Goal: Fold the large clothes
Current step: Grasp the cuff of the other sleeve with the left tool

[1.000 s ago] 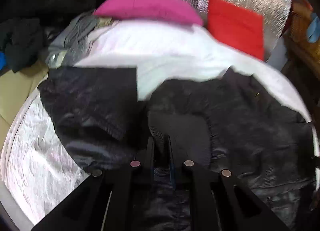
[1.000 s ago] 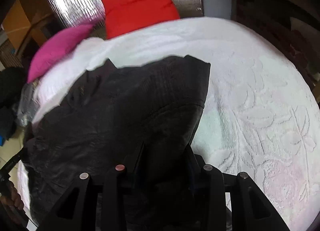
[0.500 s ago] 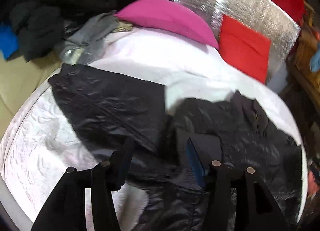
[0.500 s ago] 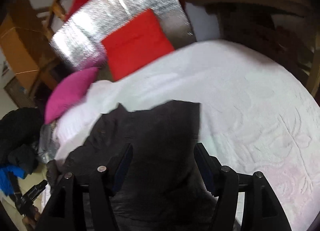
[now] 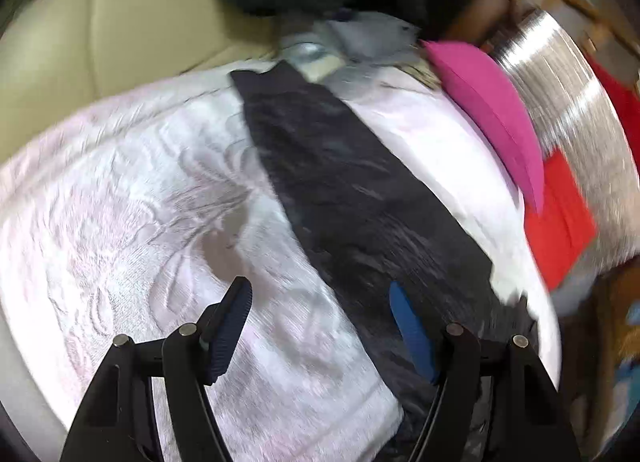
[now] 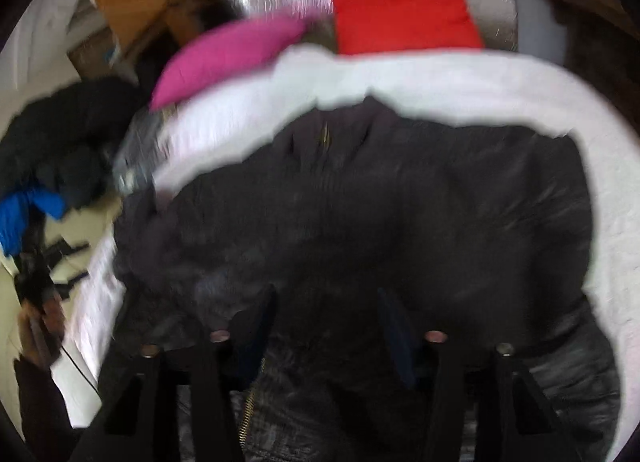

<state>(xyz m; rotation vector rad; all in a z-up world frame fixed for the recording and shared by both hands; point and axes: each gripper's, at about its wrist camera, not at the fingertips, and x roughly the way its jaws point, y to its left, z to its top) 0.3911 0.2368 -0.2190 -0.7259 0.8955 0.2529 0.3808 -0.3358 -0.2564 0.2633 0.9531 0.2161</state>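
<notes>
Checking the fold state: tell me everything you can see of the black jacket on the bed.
The black jacket is dark, slightly shiny, crinkled fabric with a brass-coloured zip and a collar at the far end. It lies spread flat on the white embossed bedspread, one long sleeve stretched out toward the grey clothes. The left gripper and right gripper stand open over it, gripping nothing; both frames are blurred.

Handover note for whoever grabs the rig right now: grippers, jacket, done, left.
Left gripper: open, jaws just widened, nothing between them, over the white bedspread beside the jacket's sleeve.
Right gripper: open, jaws just narrowed, pads not pressing, above the black jacket.
Jacket lies on the bed, collar toward the pink pillow and red cushion.
Done: one side looks folded in.
Left: the outstretched sleeve, then the final folds.
</notes>
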